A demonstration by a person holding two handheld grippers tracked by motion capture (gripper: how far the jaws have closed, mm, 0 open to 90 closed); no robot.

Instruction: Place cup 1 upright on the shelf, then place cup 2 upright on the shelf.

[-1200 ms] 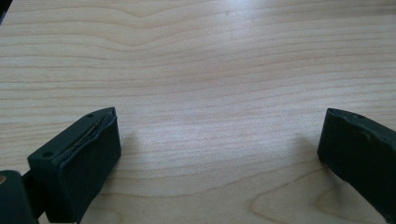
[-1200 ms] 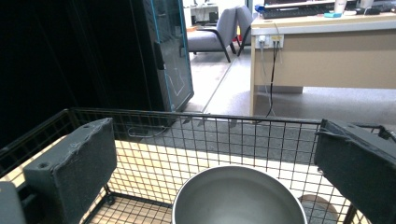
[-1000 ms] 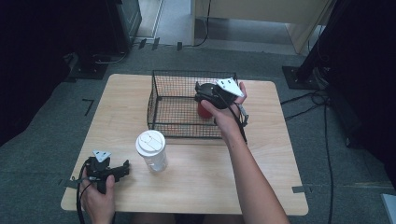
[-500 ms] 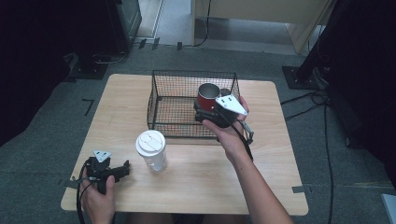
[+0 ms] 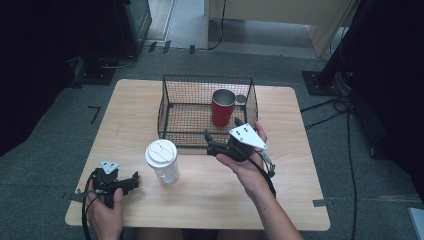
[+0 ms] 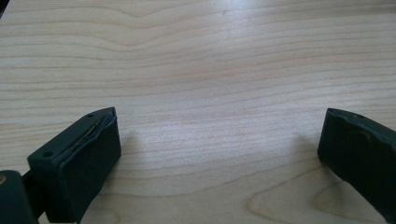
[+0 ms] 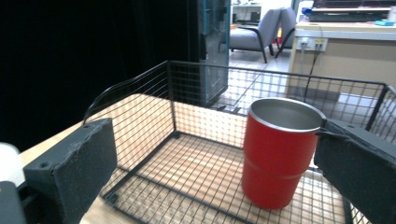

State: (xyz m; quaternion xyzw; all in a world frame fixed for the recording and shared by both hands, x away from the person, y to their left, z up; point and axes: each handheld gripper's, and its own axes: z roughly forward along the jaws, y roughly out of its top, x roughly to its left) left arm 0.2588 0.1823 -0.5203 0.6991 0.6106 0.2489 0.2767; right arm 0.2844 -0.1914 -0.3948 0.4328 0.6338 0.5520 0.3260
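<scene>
A red metal cup (image 5: 222, 107) (image 7: 280, 154) stands upright in the right part of a black wire basket (image 5: 172, 107) (image 7: 187, 65) at the back middle of the table. My right gripper (image 5: 209, 143) (image 7: 217, 158) is held just in front of the basket's near wall. It is open and empty, and its jaws point toward the cup. A clear cup with a white lid (image 5: 162, 159) stands in front of the basket's left corner. At the front left, my left gripper (image 5: 134, 181) (image 6: 219, 140) rests open over bare wood.
The wooden table (image 5: 290, 150) has bare room to the right and left of the basket. A small grey round object (image 5: 241, 99) lies behind the red cup in the basket. The white lid's edge (image 7: 7, 163) shows at the left of the right gripper view.
My right gripper let go of the red cup, which now stands in the basket, and drew back toward the front, out of the basket. The left gripper has not moved.
</scene>
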